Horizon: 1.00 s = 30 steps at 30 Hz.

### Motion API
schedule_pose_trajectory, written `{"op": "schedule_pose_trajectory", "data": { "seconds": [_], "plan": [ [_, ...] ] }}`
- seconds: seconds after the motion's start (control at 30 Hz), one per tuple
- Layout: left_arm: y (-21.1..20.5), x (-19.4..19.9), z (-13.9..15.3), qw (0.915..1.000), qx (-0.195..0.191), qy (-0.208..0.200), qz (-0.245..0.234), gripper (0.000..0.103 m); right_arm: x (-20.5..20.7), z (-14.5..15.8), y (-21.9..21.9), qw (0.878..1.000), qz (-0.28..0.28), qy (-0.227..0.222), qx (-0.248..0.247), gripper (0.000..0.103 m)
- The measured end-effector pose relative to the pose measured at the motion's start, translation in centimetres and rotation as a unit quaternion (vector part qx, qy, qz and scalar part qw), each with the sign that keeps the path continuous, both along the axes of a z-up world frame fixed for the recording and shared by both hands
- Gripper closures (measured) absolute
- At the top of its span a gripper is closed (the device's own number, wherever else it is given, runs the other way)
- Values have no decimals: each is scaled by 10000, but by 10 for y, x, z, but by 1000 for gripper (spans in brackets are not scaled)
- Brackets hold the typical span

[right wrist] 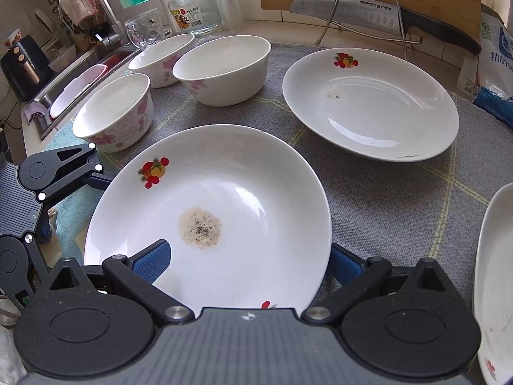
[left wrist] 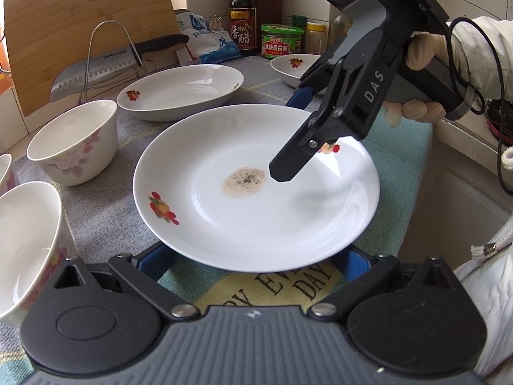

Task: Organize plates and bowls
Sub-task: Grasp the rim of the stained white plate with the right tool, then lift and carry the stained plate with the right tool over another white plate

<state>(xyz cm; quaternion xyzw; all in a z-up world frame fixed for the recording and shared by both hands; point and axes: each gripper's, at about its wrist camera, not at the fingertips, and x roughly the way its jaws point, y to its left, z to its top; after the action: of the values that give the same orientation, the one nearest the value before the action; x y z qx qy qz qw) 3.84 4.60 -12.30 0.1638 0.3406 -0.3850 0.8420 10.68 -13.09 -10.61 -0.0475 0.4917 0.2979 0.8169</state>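
A white plate [left wrist: 256, 199] with fruit prints and a brown stain lies on the cloth in front of both cameras; it also shows in the right wrist view [right wrist: 208, 211]. My left gripper [left wrist: 253, 260] is open, its blue fingers under the plate's near rim. My right gripper [right wrist: 250, 260] is open with one finger above the plate and one beyond its rim; in the left wrist view it [left wrist: 288, 134] reaches over the far edge. A second plate [right wrist: 368, 102] and a third [right wrist: 493, 282] lie nearby. Three flowered bowls [right wrist: 224, 70] stand to the left.
A knife [right wrist: 384, 16] rests on a wire rack against a wooden board [left wrist: 80, 16]. Sauce bottle [left wrist: 242, 19] and jars [left wrist: 282, 40] stand at the back. A sink [right wrist: 80, 73] with a tap lies beyond the bowls. The counter edge [left wrist: 449, 160] drops off to the right.
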Motion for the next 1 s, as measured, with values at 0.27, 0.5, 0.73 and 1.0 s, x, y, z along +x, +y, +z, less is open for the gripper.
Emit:
{"op": "schedule_pose_trajectory", "data": {
  "seconds": [0.27, 0.5, 0.73, 1.0],
  "plan": [
    [0, 0, 1, 9999, 60, -82, -76, 1, 19, 2, -4, 9988, 83, 382, 302, 0],
    [-2, -1, 2, 9998, 110, -125, -148, 2, 30, 3, -6, 9958, 7, 752, 514, 6],
    [-2, 2, 2, 9997, 127, -86, -182, 2, 37, 3, -8, 9926, -105, 1033, 629, 6],
    [-5, 3, 3, 9995, 236, -77, -196, 3, 36, 4, -8, 9928, -89, 1027, 610, 6]
  ]
}}
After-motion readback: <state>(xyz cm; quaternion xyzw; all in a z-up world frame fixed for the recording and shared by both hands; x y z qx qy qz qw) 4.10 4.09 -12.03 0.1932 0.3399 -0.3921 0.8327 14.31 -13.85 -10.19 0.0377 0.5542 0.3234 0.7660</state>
